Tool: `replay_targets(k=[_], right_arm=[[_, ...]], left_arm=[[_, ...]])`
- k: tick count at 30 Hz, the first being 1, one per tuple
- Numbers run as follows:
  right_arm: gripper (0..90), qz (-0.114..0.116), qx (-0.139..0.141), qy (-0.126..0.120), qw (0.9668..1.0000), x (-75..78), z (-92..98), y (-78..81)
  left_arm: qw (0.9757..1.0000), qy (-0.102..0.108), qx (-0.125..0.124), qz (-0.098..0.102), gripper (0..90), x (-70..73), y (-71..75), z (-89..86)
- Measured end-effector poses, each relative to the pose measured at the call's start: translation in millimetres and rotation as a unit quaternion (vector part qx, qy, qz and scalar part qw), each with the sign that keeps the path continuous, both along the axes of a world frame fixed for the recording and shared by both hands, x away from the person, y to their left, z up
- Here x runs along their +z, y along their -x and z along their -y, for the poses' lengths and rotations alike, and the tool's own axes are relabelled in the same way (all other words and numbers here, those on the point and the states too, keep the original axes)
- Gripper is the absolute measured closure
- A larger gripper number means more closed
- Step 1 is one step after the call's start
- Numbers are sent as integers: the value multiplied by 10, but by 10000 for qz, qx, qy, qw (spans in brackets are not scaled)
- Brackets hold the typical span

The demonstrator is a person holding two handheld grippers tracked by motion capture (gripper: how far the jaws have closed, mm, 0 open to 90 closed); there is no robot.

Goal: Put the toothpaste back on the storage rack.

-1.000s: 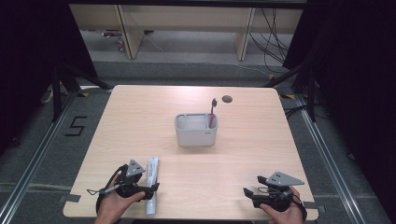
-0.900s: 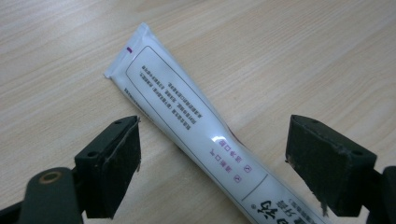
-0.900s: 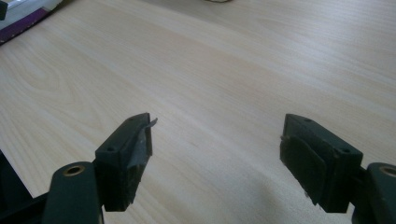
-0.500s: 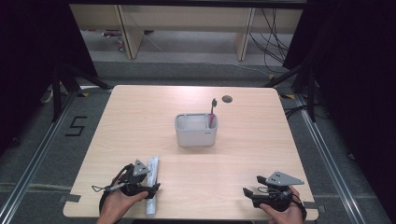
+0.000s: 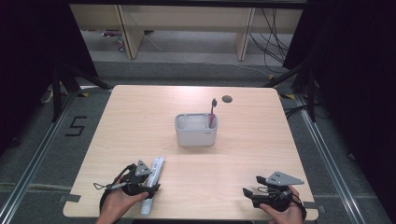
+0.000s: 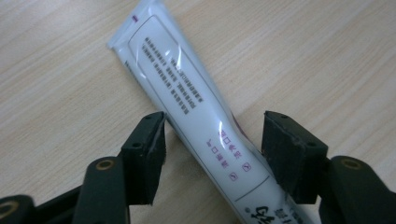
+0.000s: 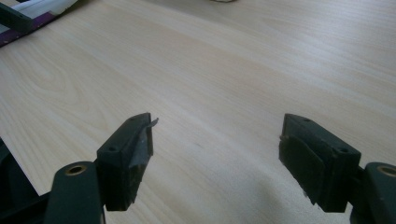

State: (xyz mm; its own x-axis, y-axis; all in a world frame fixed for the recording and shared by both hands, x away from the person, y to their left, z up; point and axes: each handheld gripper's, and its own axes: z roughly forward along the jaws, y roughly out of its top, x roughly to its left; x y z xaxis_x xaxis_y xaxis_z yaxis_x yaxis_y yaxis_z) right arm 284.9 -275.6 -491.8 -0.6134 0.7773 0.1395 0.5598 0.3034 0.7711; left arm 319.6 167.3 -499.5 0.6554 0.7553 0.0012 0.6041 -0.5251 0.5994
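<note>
Closing left gripper jaws straddle white plastic tube near table's front-left corner, not yet pinching; right gripper wide open, empty.

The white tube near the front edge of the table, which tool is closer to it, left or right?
Left. The left tool straddles the white tube, its jaws just closing but not yet pressing. The right tool sits far across the table, jaws open over bare wood.

One camera looks down from above me on the whole surface; my two gripper cameras skim it closely.
</note>
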Motion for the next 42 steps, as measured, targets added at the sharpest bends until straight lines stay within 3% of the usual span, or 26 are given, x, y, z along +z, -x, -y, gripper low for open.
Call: replay_targets(k=[2, 3, 7, 11, 14, 17, 19, 20, 22, 23, 26, 29, 34, 38, 42], right_arm=[[267, -7, -6, -46, 10000, -6, -13, 3], [267, -24, -8, -18, 10000, 1, -10, 5], [267, 2, 7, 9, 10000, 2, -1, -2], [267, 78, 38, 48, 10000, 1, 4, -16], [267, 91, 36, 60, 9999, 2, 6, -15], [267, -98, -12, -88, 9999, 0, -15, 0], [267, -14, 10, -54, 10000, 1, -6, -8], [267, 93, 36, 35, 9999, 3, 9, -19], [267, 80, 42, 28, 10000, 1, 8, -20], [267, -42, -11, -41, 10000, 2, -8, -3], [267, 96, 48, 59, 9999, 4, 0, -16], [267, 85, 60, 32, 9999, 5, 1, -15], [269, 81, 60, 15, 9999, 7, 0, -15], [269, 88, 60, 14, 9999, 6, -3, -14], [269, 88, 67, 10, 9999, 6, -4, -14]], left_arm=[[9998, -163, -142, -43, 430, 11, -15, -12], [9999, -108, -85, -33, 443, 4, -13, 0], [9991, -282, -291, -84, 471, 26, -37, -2], [9989, -269, -338, -183, 507, 23, -72, -1], [9976, -378, -509, -266, 540, 45, -94, -5], [9965, -477, -610, -318, 570, 59, -116, 2], [9957, -563, -661, -330, 583, 67, -129, 17], [9947, -612, -733, -388, 589, 80, -139, 22], [9934, -690, -793, -458, 594, 94, -160, 38], [9927, -732, -814, -501, 594, 103, -170, 45], [9906, -850, -897, -592, 597, 119, -207, 72], [9891, -907, -966, -649, 599, 128, -236, 94], [9843, -1117, -1105, -800, 602, 157, -284, 130], [9820, -1200, -1157, -886, 604, 165, -306, 151], [9814, -1207, -1125, -985, 606, 153, -318, 168]])
